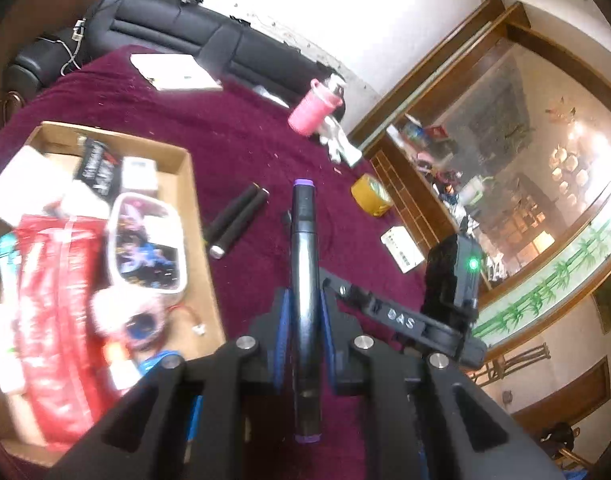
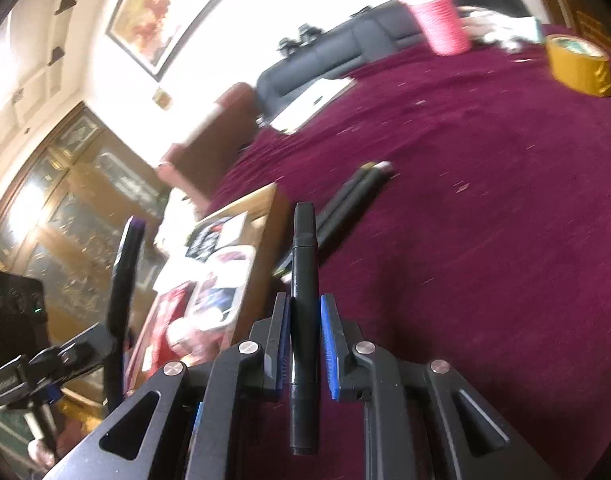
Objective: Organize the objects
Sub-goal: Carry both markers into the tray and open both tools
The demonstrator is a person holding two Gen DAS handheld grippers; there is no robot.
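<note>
My left gripper (image 1: 304,300) is shut on a black marker with purple ends (image 1: 304,240), which points forward above the maroon cloth. In the right wrist view my right gripper (image 2: 304,308) is shut on an all-black marker (image 2: 304,264). At that view's left edge the left gripper (image 2: 105,336) shows with its purple-tipped marker (image 2: 125,264) standing up. Two more black markers (image 1: 235,220) (image 2: 349,196) lie side by side on the cloth, beside a cardboard box (image 1: 187,184) (image 2: 265,216) packed with several items.
A yellow tape roll (image 1: 371,196) (image 2: 579,66), a pink ribbed cup (image 1: 311,108) (image 2: 441,20) and a white booklet (image 1: 173,72) (image 2: 313,104) sit on the maroon cloth (image 1: 241,136). A small white card (image 1: 401,250) lies near the right edge. A black sofa (image 1: 177,28) lines the far side.
</note>
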